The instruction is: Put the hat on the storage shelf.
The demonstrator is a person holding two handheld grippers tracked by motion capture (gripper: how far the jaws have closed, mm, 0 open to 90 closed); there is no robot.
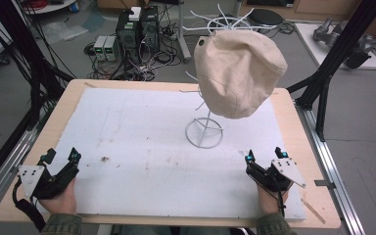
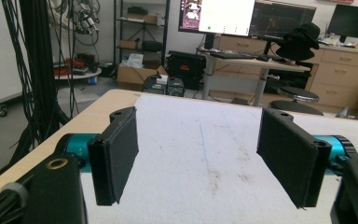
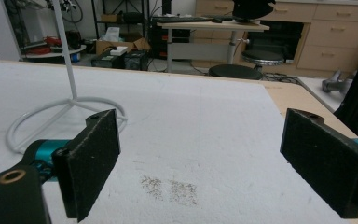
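A person holds the left gripper point(image 1: 60, 157) and the right gripper point(image 1: 265, 154) low over a white mat point(image 1: 142, 147) on a wooden table point(image 1: 58, 115), each with its jaws spread wide and nothing between them. A beige cap point(image 1: 237, 71) hangs on a white wire stand point(image 1: 204, 131), well ahead of the right gripper's fingers and a little to their left, far ahead and to the right of the left gripper's fingers. From the right gripper view, the stand's ring base point(image 3: 51, 112) lies just beyond the left finger point(image 3: 93, 161).
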